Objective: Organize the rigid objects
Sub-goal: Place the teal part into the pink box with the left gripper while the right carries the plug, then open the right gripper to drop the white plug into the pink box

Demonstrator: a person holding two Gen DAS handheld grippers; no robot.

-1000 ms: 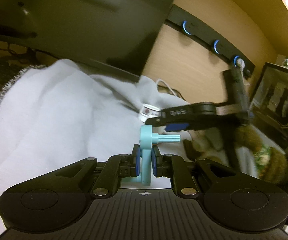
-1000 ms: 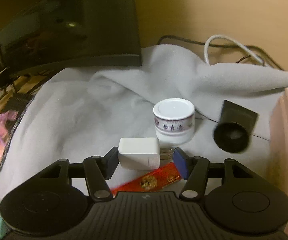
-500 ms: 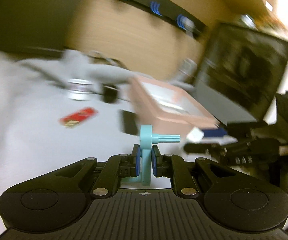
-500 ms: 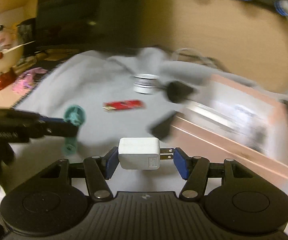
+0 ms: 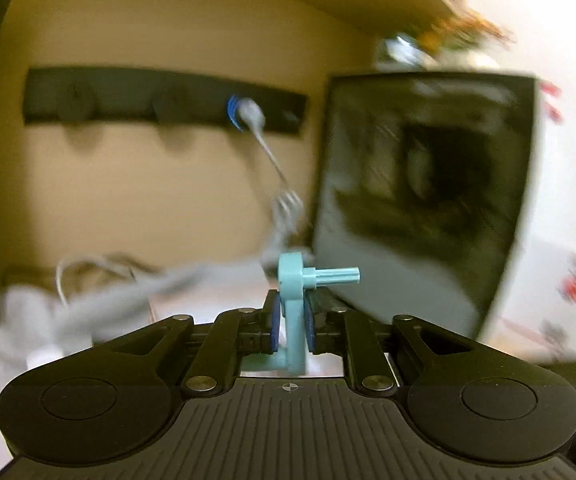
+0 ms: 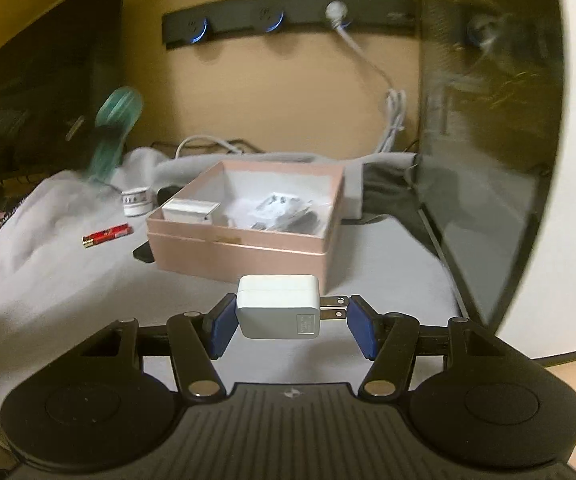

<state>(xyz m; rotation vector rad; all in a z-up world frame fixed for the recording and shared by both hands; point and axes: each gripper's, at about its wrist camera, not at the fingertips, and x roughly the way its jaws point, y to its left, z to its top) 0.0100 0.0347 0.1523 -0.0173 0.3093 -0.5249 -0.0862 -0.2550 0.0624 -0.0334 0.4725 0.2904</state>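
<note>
My left gripper [image 5: 291,322] is shut on a teal plastic part [image 5: 294,312] with a peg that points right; it is held up in the air, facing the wall. The same teal part shows blurred at the left in the right wrist view [image 6: 114,132]. My right gripper [image 6: 290,326] is shut on a white plug adapter [image 6: 278,306], its prongs pointing right, held above the grey cloth [image 6: 48,280] in front of a pink box [image 6: 244,236]. The box holds a small white box [image 6: 190,212] and a wrapped white item [image 6: 280,210].
A white jar [image 6: 136,204], a red pack [image 6: 108,234] and a dark flat thing [image 6: 144,254] lie on the cloth left of the box. A black monitor [image 6: 484,120] stands at the right. A black power strip [image 6: 288,16] with a white cable [image 6: 392,108] is on the wall.
Both grippers have lifted and swung right with their loads. The right one now faces the pink box from the front; the left one has risen and faces the wall and monitor.
</note>
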